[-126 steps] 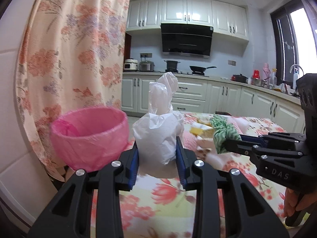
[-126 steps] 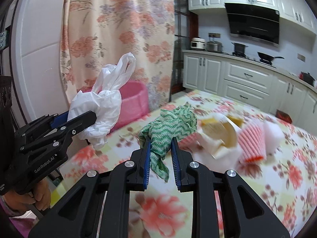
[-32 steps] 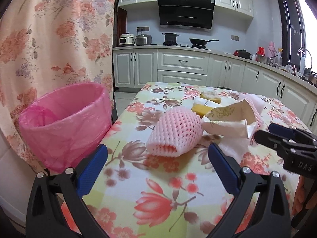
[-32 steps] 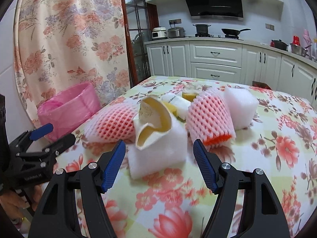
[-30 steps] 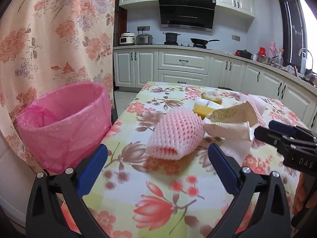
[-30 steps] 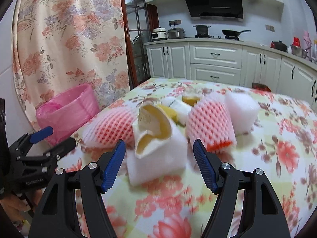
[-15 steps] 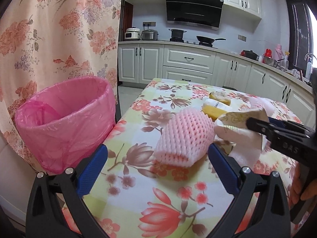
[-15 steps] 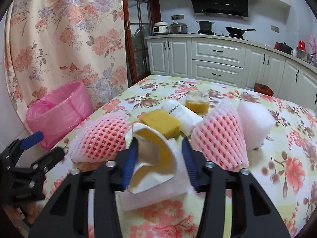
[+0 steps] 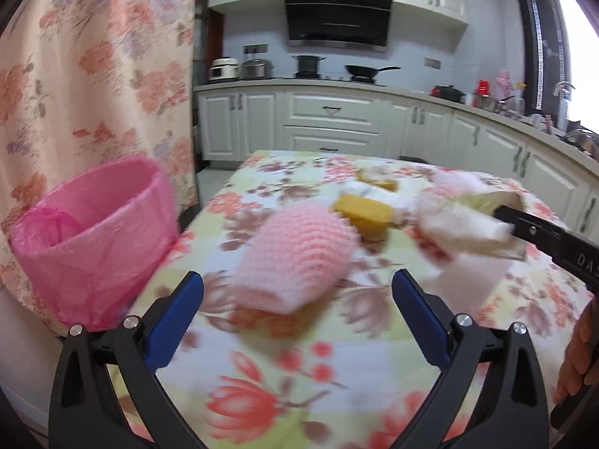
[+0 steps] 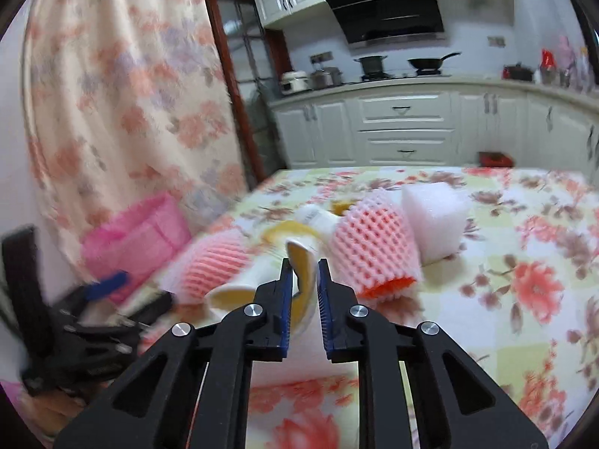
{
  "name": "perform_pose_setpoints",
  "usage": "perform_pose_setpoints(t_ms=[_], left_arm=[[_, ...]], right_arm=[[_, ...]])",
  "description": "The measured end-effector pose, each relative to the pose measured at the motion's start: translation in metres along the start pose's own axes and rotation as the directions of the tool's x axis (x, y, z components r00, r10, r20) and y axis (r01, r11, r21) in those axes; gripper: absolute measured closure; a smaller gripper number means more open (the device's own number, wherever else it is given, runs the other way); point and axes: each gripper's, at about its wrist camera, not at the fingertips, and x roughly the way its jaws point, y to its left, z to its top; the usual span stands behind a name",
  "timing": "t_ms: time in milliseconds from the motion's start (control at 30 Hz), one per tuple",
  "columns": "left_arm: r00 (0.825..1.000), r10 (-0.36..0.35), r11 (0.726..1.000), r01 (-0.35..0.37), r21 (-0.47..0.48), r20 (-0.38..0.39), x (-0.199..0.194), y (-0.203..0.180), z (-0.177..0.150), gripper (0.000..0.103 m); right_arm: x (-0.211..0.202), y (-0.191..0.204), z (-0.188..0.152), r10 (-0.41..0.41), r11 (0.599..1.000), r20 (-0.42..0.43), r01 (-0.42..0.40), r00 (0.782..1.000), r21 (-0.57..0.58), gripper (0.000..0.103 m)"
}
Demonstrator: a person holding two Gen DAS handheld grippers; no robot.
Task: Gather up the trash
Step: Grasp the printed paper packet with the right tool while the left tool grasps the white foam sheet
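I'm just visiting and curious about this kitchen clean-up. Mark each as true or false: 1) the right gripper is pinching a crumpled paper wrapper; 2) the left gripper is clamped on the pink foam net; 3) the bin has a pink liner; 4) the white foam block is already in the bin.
1) True: the right gripper is shut on the crumpled paper wrapper.
2) False: the left gripper is open, with the pink foam net lying on the table between its fingers.
3) True: the bin is lined in pink.
4) False: the white foam block sits on the floral tablecloth.
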Motion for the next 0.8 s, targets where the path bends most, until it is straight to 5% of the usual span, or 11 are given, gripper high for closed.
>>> perform_pose_setpoints(t_ms=[233, 533, 667, 800], left_arm=[[0.998, -0.059, 0.996, 0.058, 0.066, 0.002, -0.003, -0.039, -0.005, 0.006], [0.989, -0.144, 0.983, 0.145, 0.111, -0.022, 0.003, -0.081, -0.007, 0.006], [0.984, -0.178, 0.971, 0.180, 0.155, -0.027, 0.003, -0.104, -0.009, 0.006], [0.977, -0.209, 0.962, 0.211, 0.173, -0.034, 0.003, -0.120, -0.011, 0.006]], right_arm=[[-0.029, -0.017, -0.007, -0.048, 0.999, 0.024, 0.048, 0.999, 0.006, 0.088], [-0.079, -0.053, -0.016, -0.110, 0.990, 0.161, 0.094, 0.981, 0.101, 0.088], [-0.081, -0.062, -0.023, -0.136, 0.987, 0.130, 0.123, 0.982, 0.102, 0.088], [-0.103, -0.073, -0.027, -0.191, 0.976, 0.197, 0.163, 0.962, 0.147, 0.088]])
